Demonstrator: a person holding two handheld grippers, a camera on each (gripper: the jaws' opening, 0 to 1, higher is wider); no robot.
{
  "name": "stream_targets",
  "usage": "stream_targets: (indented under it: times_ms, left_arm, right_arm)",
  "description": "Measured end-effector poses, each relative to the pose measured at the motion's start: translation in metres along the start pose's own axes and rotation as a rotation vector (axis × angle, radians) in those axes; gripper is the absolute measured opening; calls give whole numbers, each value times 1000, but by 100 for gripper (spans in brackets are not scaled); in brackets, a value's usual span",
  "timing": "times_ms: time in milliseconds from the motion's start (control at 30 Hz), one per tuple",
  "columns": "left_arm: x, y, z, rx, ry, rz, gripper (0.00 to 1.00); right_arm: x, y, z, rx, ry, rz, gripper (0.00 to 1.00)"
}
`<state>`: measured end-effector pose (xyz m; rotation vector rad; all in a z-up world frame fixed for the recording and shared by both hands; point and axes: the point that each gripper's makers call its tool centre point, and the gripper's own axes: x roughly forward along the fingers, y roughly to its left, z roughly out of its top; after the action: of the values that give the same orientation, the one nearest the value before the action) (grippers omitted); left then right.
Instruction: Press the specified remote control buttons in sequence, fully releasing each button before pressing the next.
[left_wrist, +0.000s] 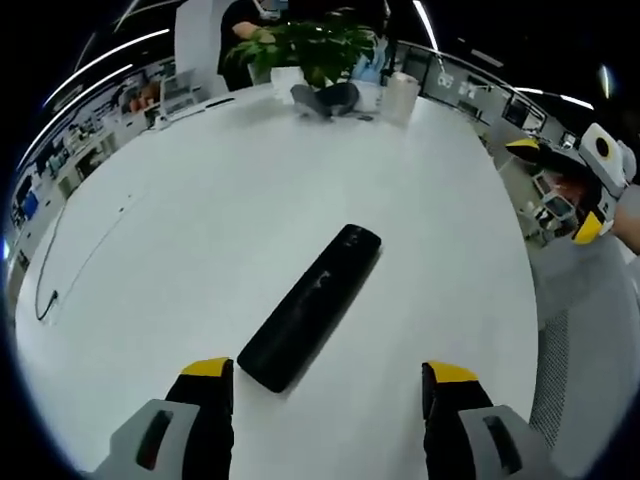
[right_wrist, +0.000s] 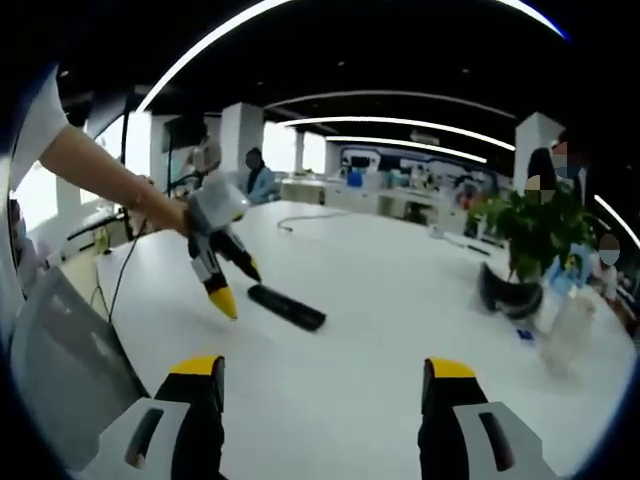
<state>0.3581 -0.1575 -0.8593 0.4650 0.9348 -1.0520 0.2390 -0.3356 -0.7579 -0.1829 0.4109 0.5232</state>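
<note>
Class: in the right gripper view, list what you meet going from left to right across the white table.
Left gripper → black remote control → black headphones → potted plant → clear bottle.

Left view looks down close, right view farther back; both share the remote (left_wrist: 311, 307) (right_wrist: 287, 307)

we hold the left gripper (left_wrist: 328, 385) and the right gripper (right_wrist: 322, 380) with jaws spread apart.
</note>
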Motion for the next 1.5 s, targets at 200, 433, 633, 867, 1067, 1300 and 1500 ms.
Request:
stream_targets:
  times_ms: [200, 433, 633, 867, 1067, 1300, 1500]
  left_arm:
    - [4, 8, -6, 60, 60, 5, 79]
    - [8, 13, -8, 170, 125, -8, 78]
    - [9, 17, -4, 195, 157, -17, 76]
    - [12, 20, 0, 223, 175, -34, 75]
    - [13, 24, 5, 254, 191, -42, 61]
    - [13, 18, 7, 314, 202, -68, 46]
    - [12, 20, 8, 369, 214, -70, 30]
  right_arm:
    - [1, 1, -1, 0, 2, 8, 79]
    - [2, 4, -2, -9, 11, 20, 78]
    - [2, 2, -3, 23, 10, 23, 75]
    - [2, 4, -3, 31, 9, 28, 74]
    - [3, 5, -3, 36, 8, 33, 73]
    - [3, 7, -3, 32, 12, 45, 72]
    - [4, 9, -4, 32, 13, 50, 72]
